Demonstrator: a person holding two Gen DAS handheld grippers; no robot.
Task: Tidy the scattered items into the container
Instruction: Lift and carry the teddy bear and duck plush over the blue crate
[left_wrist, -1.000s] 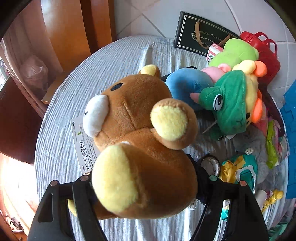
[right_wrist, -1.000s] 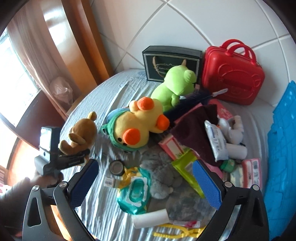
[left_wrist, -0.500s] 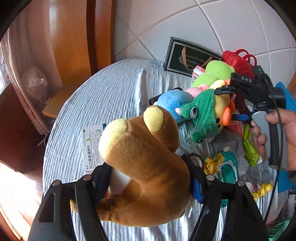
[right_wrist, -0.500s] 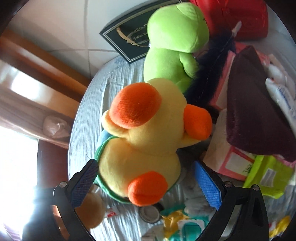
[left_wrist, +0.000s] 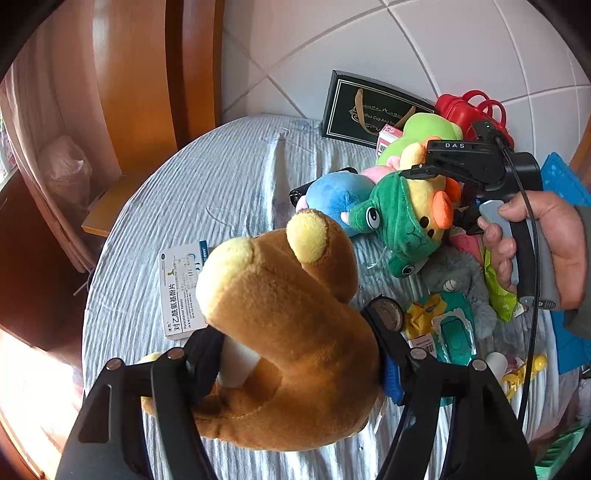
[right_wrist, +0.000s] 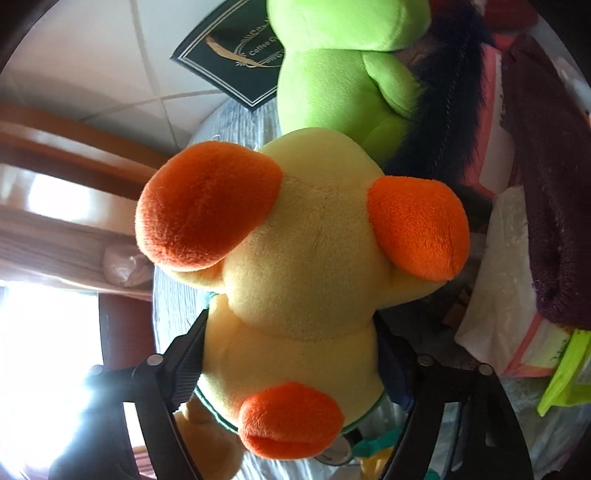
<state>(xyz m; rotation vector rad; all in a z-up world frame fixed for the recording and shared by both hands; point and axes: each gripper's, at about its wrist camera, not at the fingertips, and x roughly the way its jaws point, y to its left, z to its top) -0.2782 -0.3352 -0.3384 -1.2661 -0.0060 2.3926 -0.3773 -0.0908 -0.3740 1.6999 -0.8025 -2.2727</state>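
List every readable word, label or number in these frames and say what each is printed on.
"DAS": on top of the right gripper, seen from the left wrist.
"Coffee Cup And S...": gold script on the black gift box, rest hidden.
"对乙酰氨基酚片" and "Paracetamol Tablets": on the white medicine box; its fine print is too small.
Barcode labels on the wipes pack and the pink-and-white carton: unreadable.
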